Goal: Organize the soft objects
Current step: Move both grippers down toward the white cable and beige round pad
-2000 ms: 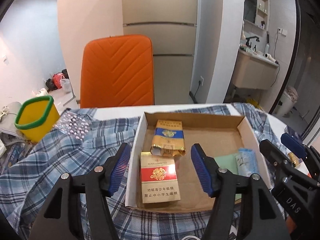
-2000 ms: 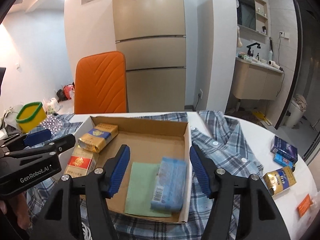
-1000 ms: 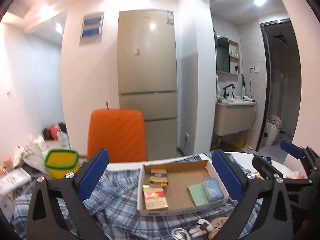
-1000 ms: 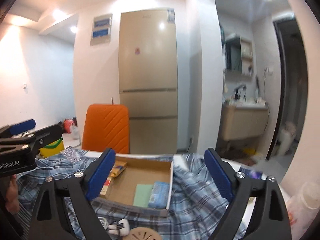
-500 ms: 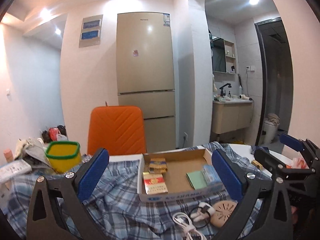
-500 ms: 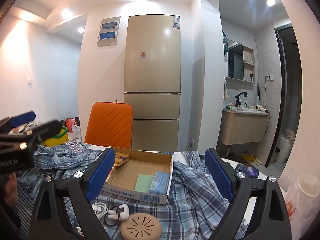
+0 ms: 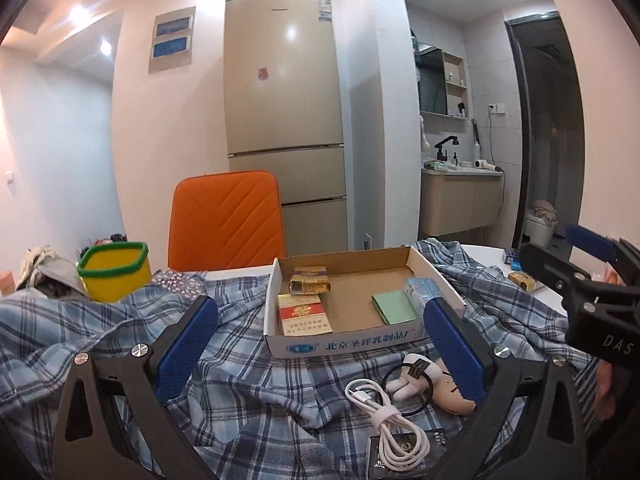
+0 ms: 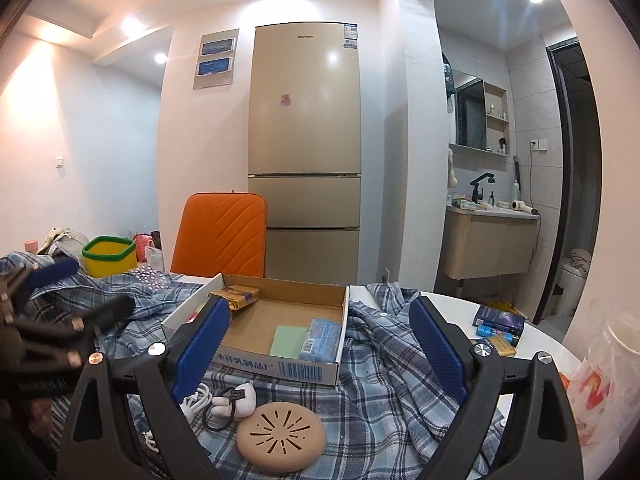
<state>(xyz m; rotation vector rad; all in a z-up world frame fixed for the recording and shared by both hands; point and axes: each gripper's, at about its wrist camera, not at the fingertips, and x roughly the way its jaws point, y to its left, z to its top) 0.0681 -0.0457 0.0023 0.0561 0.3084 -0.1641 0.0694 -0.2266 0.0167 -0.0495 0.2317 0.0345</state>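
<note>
I held my left gripper [image 7: 320, 344] and right gripper [image 8: 318, 344] wide apart and empty, facing the box [image 7: 352, 342] resting on the rumpled plaid shirt [image 7: 248, 392], ready to sort

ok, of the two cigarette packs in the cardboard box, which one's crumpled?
The gold pack at the box's far end: its wrapper is creased. The red-and-white pack in front of it lies flat and crisp.

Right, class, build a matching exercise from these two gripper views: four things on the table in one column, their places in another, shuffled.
1 red cigarette pack
2 round beige vented disc
3 yellow green-rimmed tub
4 coiled white cable

A by the orange chair
B left inside the cardboard box
C plaid shirt, left of white plush
D plaid shirt, right of white plush

1-B, 2-D, 3-A, 4-C
</note>
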